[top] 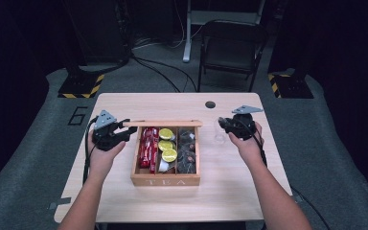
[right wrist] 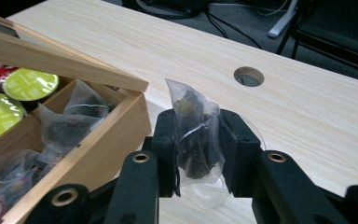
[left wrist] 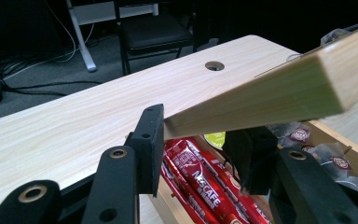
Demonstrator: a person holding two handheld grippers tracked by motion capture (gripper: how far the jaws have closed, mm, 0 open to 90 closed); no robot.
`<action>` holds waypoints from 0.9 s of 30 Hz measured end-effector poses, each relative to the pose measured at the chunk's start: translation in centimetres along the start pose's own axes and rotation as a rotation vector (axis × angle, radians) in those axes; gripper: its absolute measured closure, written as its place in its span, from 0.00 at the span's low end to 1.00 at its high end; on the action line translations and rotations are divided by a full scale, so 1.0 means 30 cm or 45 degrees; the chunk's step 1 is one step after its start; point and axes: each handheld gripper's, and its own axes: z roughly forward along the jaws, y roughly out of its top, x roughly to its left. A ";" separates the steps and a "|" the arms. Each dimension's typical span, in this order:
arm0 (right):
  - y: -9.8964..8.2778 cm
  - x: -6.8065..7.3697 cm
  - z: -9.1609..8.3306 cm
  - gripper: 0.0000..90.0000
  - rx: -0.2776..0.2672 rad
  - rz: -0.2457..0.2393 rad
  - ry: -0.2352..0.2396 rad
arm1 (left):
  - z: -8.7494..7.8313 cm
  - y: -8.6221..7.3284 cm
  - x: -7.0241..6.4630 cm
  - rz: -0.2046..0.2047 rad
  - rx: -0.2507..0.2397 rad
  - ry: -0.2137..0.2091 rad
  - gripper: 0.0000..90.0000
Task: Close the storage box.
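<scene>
The person's forearms are coming in nearest the camera, either side of the wooden tea box [top: 165,180], whose front wall is showing the word TEA. Taking that box as the landmark: inside it, the left compartment is holding red Nescafe sticks [top: 148,146], the middle one yellow-green capsules [top: 166,144], the right one clear tea bags [top: 187,151] of dark leaves.

Just left of the box, the left gripper [top: 124,128] is clamping its jaws on the edge of the box's wooden lid [top: 163,123], holding it tilted up over the back of the box; in the left gripper view the lid's pale edge [left wrist: 261,95] is sitting squeezed between the two black pads, with the red sticks [left wrist: 200,182] beneath.

Just right of the box, the right gripper [top: 224,123] is pinching a pyramid tea bag [right wrist: 195,135] between its pads, clear of the box and above a small clear glass cup [right wrist: 205,193] standing on the table [top: 230,191]. Beyond the box, near the table's far edge, a round cable hole [top: 210,104] is showing; farther off, a folding chair [top: 230,50] is standing on the floor.
</scene>
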 end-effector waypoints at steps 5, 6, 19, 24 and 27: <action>-0.005 -0.012 0.028 0.77 0.025 0.006 -0.034 | 0.000 -0.001 -0.001 0.000 0.001 -0.001 0.64; -0.006 -0.015 0.032 0.77 0.030 0.013 -0.038 | -0.001 -0.001 -0.001 0.001 0.005 -0.004 0.64; -0.025 -0.046 0.097 0.77 0.082 0.028 -0.088 | -0.004 -0.006 -0.004 0.001 0.012 -0.003 0.64; -0.028 -0.049 0.108 0.77 0.088 0.018 -0.092 | -0.004 -0.006 -0.003 -0.002 0.011 -0.004 0.64; -0.029 -0.046 0.109 0.77 0.092 0.018 -0.091 | -0.003 -0.006 -0.004 -0.002 0.010 -0.003 0.64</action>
